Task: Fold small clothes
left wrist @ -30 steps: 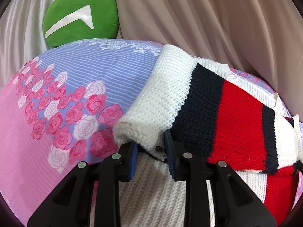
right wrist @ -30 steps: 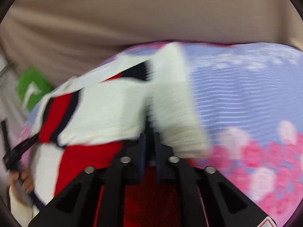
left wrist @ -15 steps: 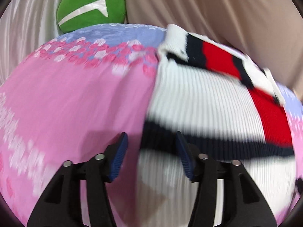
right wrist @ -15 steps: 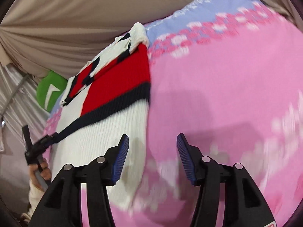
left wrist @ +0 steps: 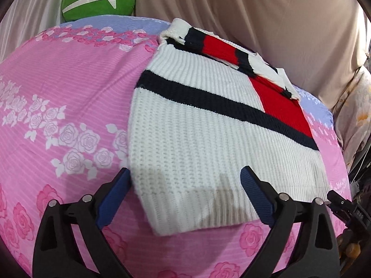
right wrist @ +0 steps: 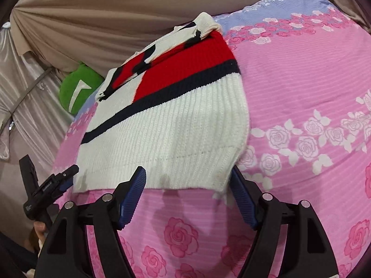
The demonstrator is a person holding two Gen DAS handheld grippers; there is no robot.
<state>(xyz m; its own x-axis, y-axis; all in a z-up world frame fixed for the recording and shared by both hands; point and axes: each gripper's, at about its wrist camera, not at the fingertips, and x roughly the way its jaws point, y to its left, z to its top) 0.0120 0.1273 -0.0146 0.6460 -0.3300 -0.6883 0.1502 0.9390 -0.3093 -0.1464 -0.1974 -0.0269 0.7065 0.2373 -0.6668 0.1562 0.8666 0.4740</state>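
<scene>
Both claws, left claw (left wrist: 184, 194) and right claw (right wrist: 189, 193), are opening, nothing gripped; sweater (left wrist: 208, 127) hem lies just ahead on bed (left wrist: 69, 81). No legible writing.

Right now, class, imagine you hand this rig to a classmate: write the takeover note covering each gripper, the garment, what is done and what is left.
Left gripper: jaws opening, empty, over the sweater's near hem.
Right gripper: jaws opening, empty, at the hem's other corner.
Knit sweater: lies flat on the pink floral bedspread, both sleeves folded across the top.
Done: sleeves folded in.
Left: probably grip the hem and fold the body up toward the collar.
</scene>
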